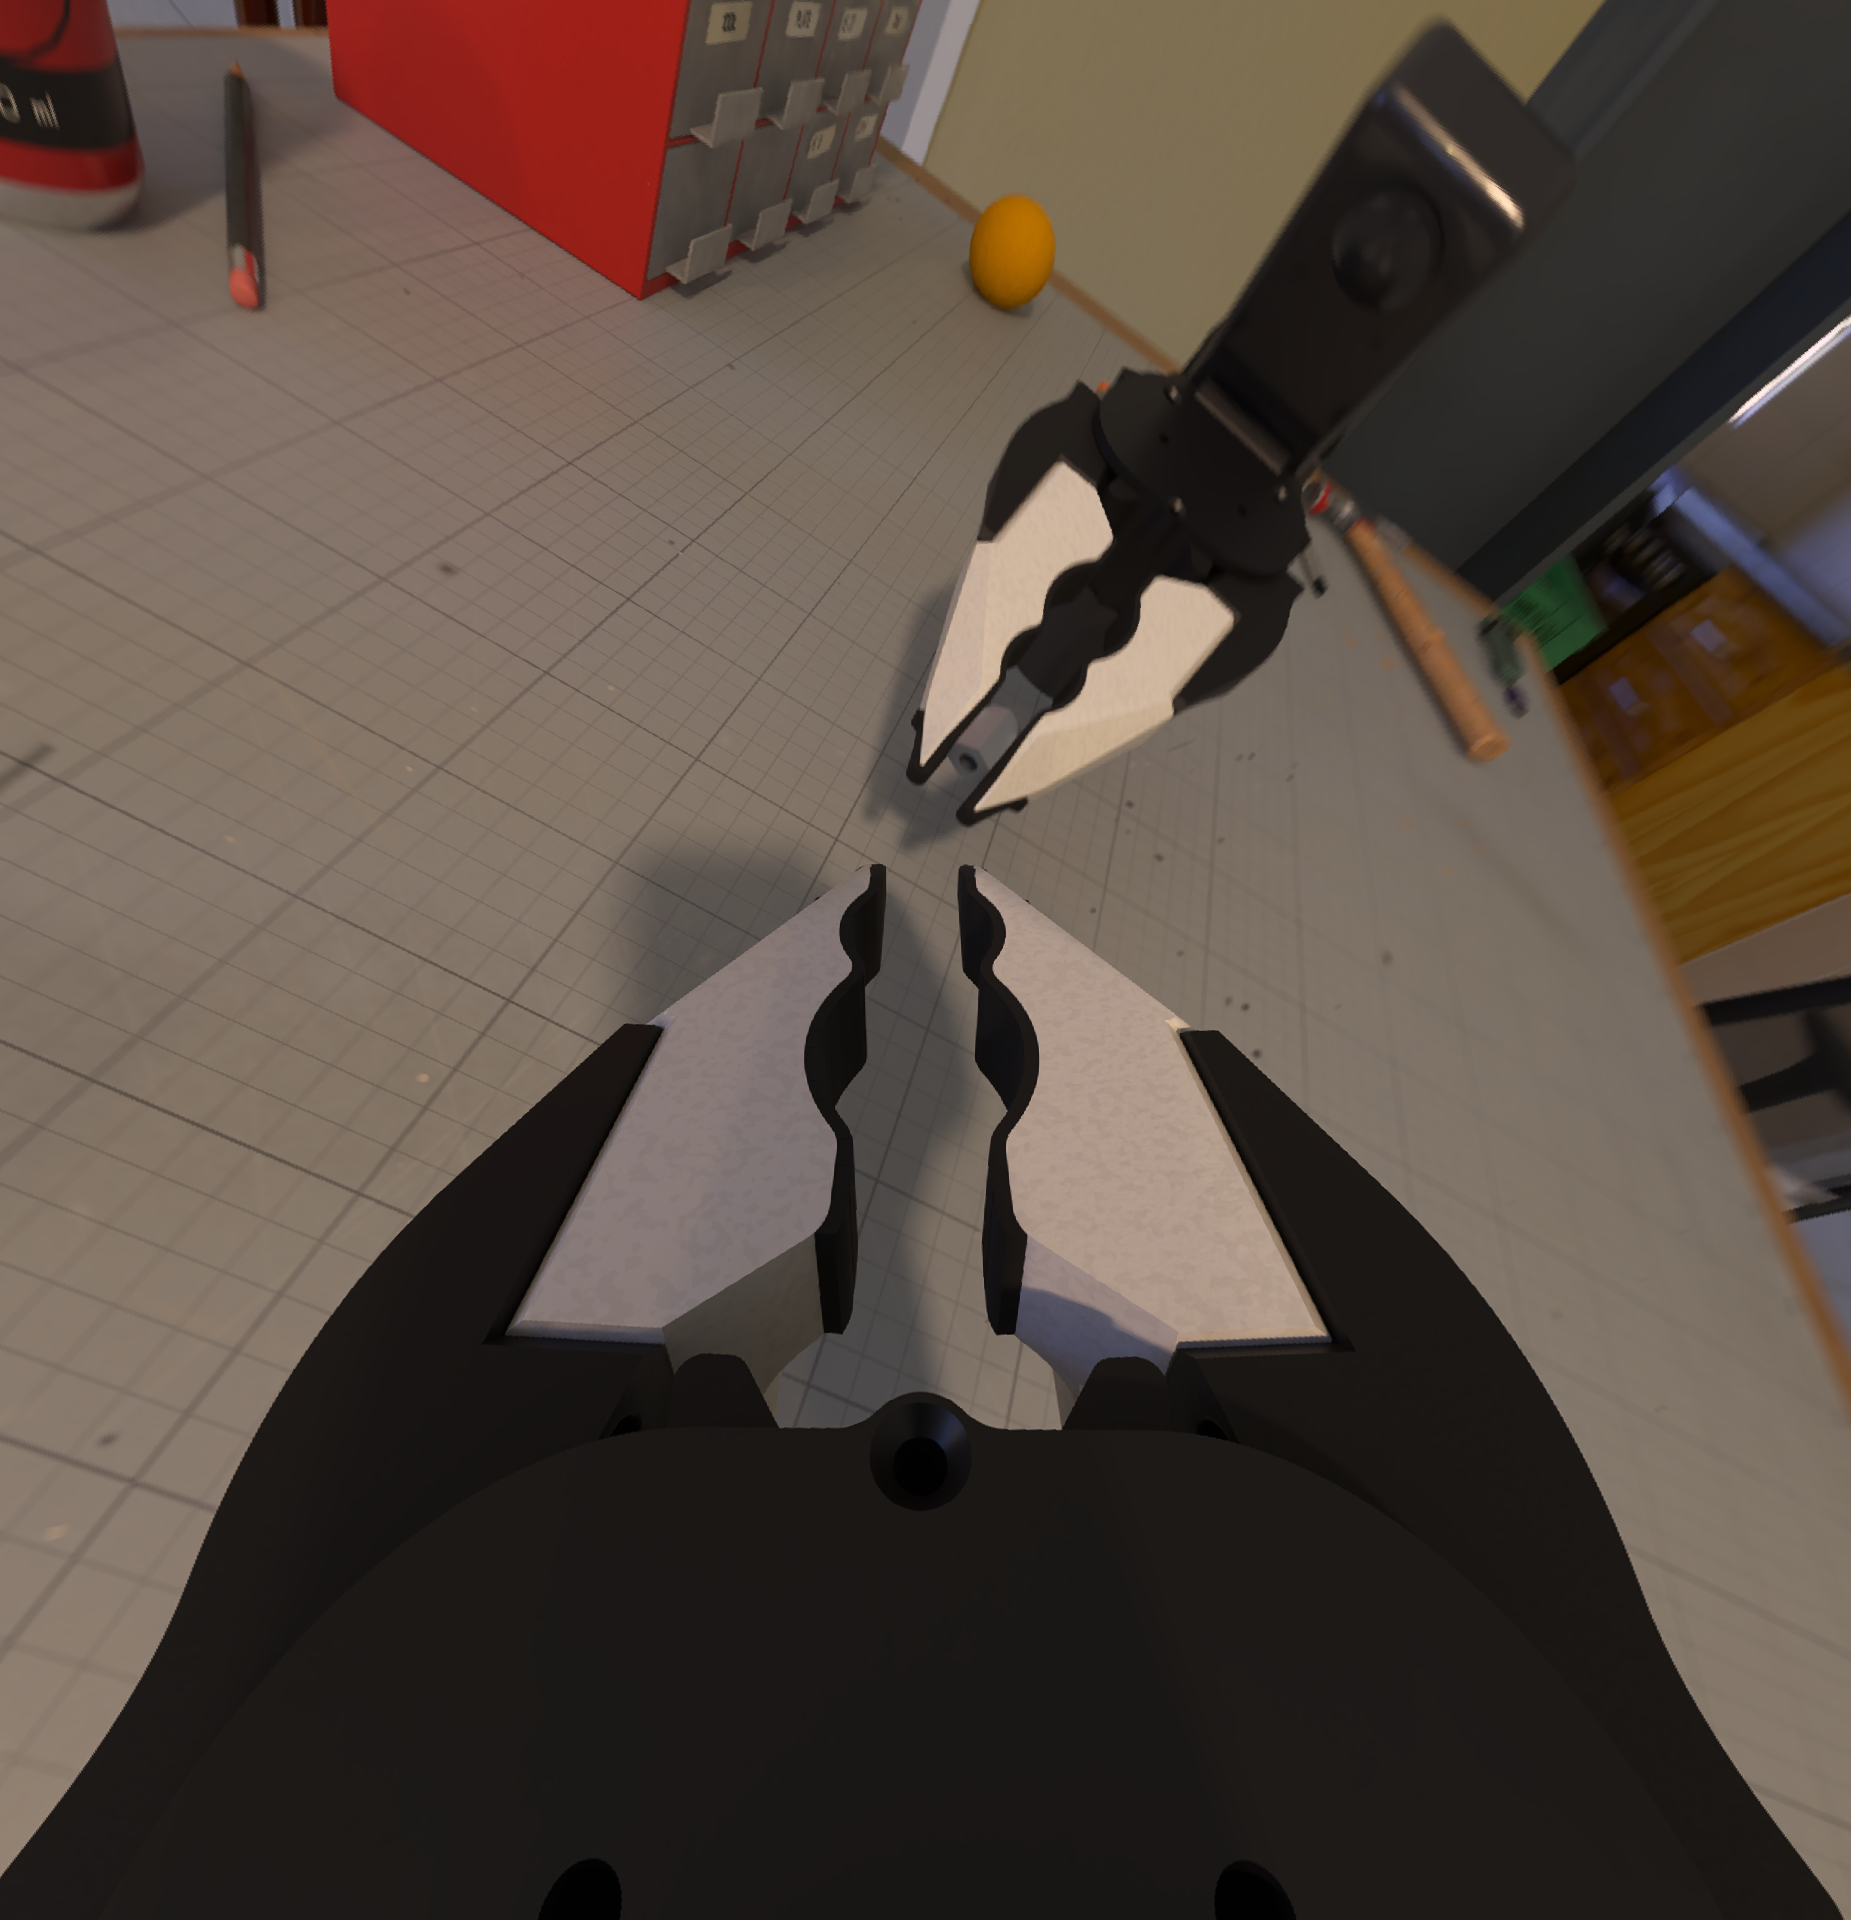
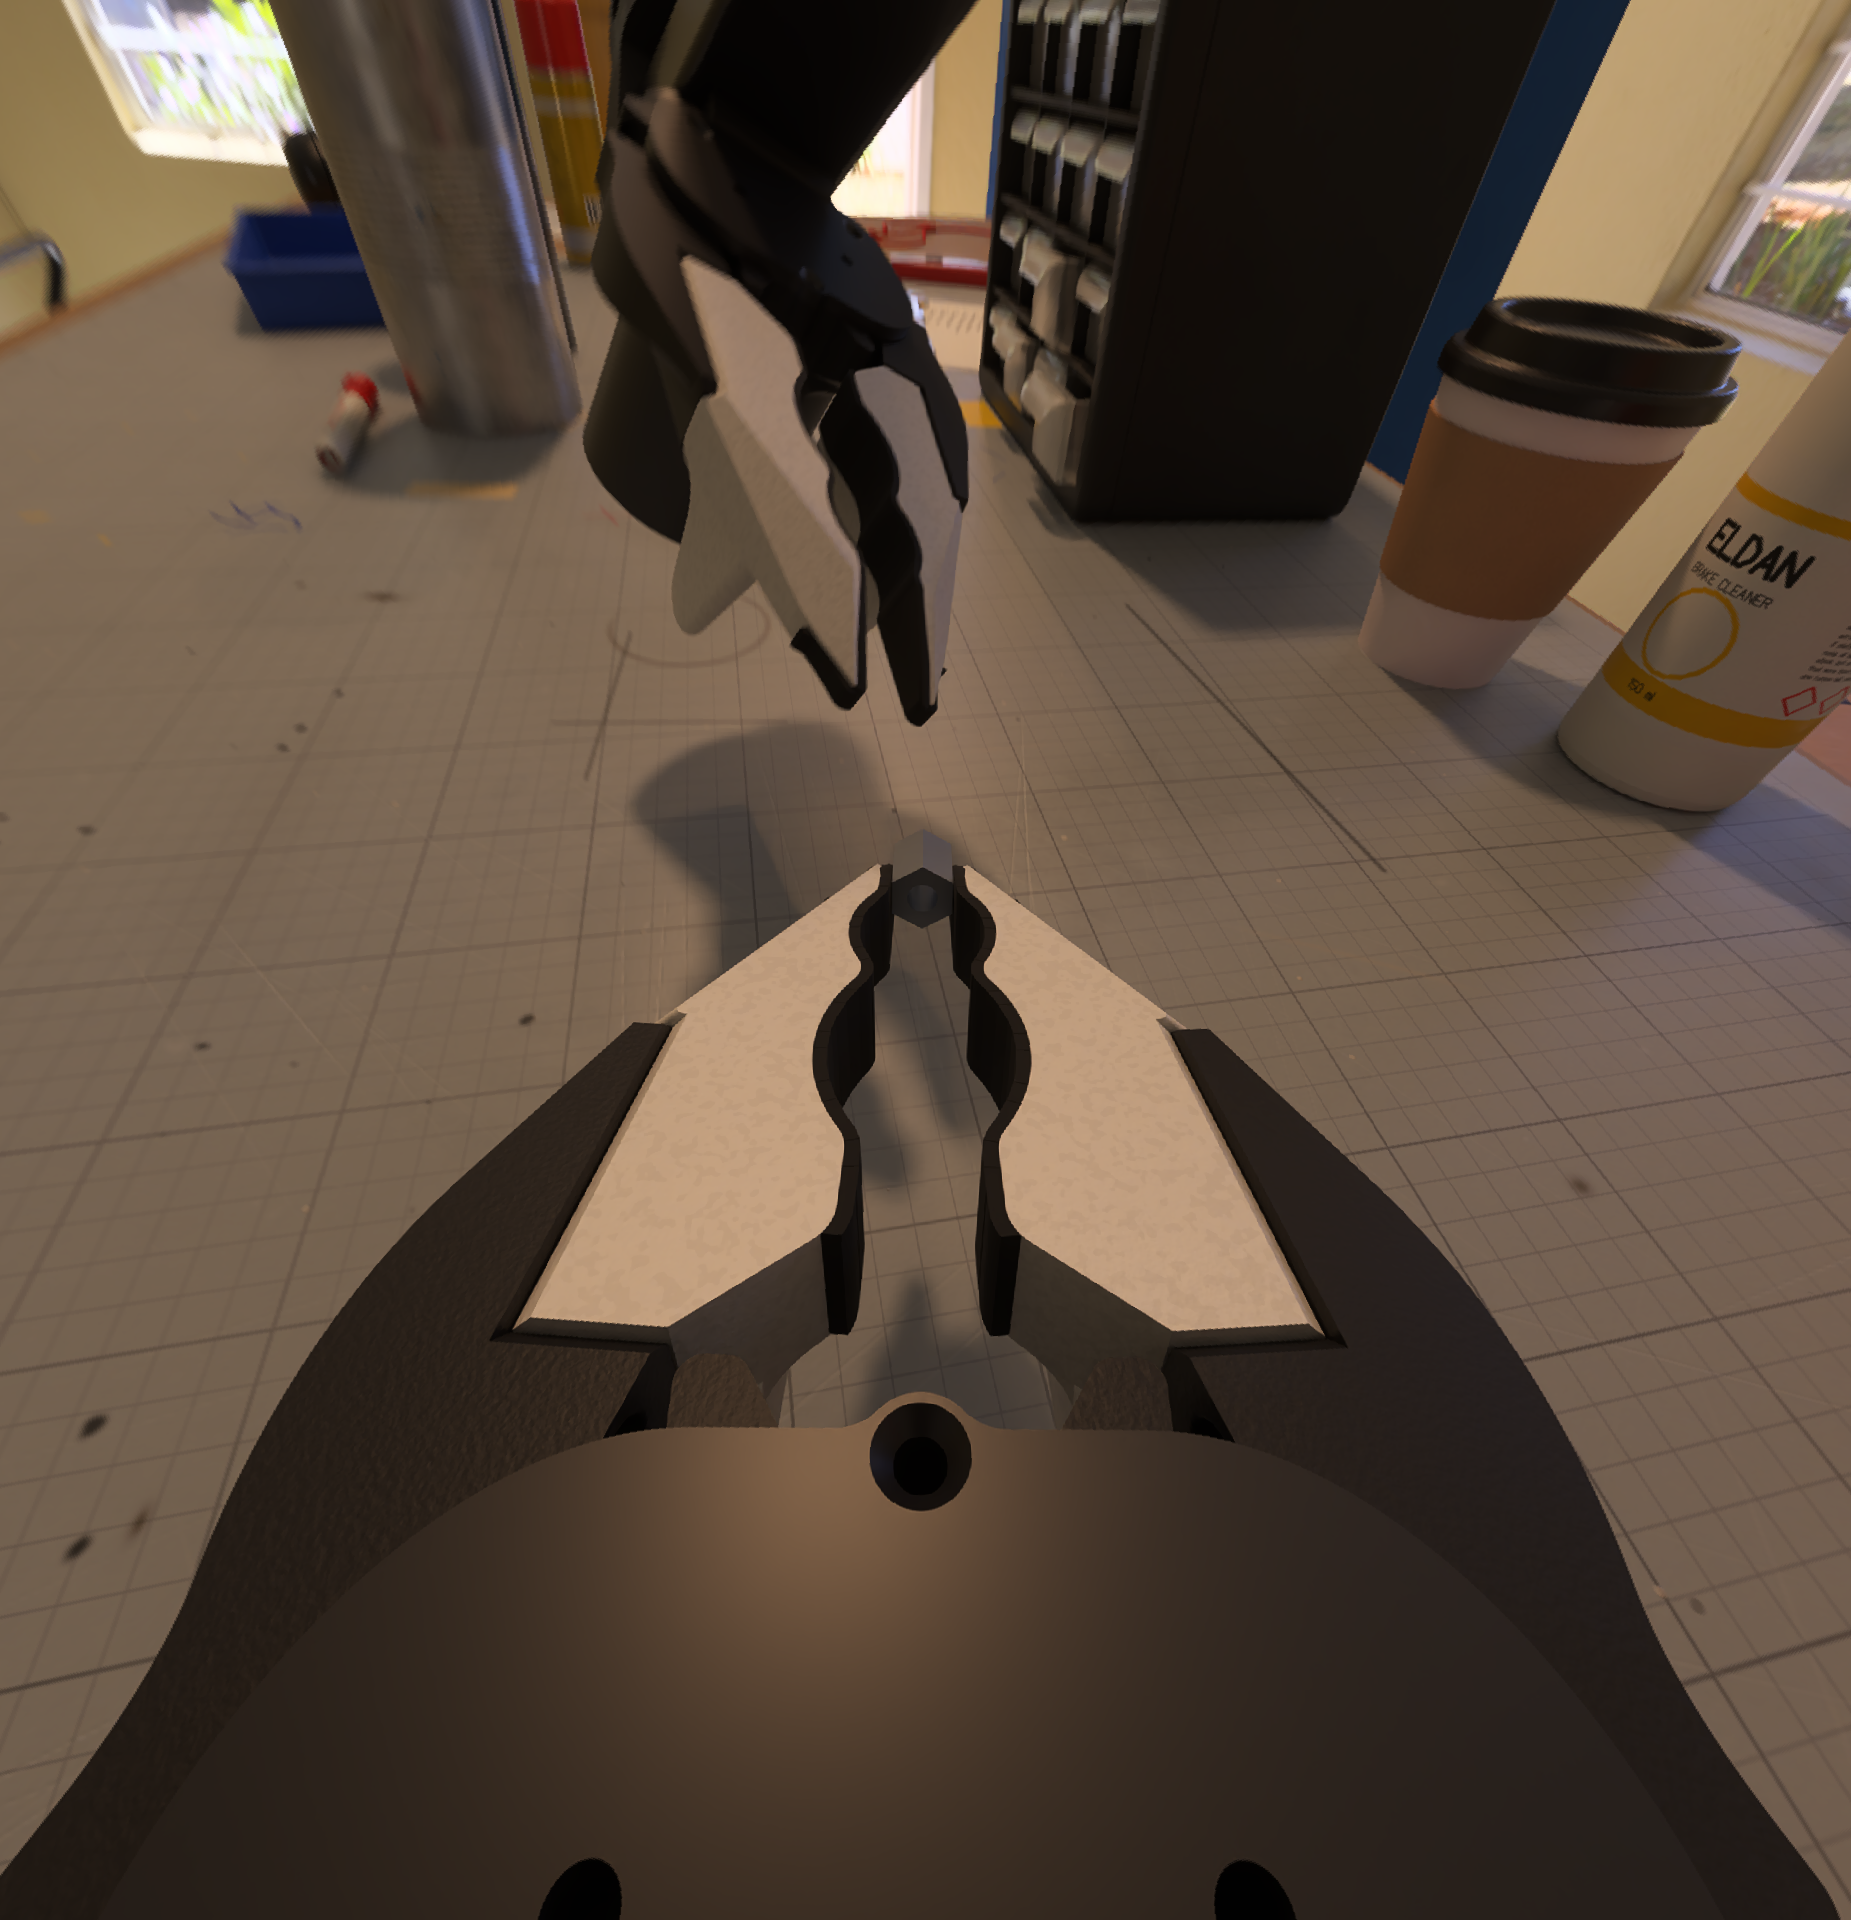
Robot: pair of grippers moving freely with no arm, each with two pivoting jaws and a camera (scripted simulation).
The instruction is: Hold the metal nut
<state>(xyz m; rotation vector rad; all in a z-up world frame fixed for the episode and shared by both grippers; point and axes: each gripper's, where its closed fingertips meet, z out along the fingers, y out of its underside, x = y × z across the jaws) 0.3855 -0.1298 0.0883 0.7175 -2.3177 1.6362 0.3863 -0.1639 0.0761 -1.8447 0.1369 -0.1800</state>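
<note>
Metal nut (image 2: 921, 891) sits pinched at the very tips of your right tongs (image 2: 922, 883), just above the tabletop (image 2: 277, 935); keep squeezing steadily. Left tongs (image 1: 921, 878) hang slightly parted, empty.

A grey gridded cutting mat (image 1: 381, 727) is covering the worktop, and on it a red drawer cabinet (image 1: 547, 135) is standing beside a pencil (image 1: 243, 187) that is lying flat with its eraser end nearer the camera, while an orange ball (image 1: 1012, 251) is resting near the worktop's edge and a wooden-handled tool (image 1: 1420, 634) is lying along that edge. In the right wrist view, a lidded paper coffee cup (image 2: 1534, 488) is standing just beside a white bottle with yellow bands (image 2: 1721, 623), a black drawer cabinet (image 2: 1212, 260) is rising behind them, and a metal cylinder (image 2: 433, 208) is standing in front of a blue bin (image 2: 297, 270).
</note>
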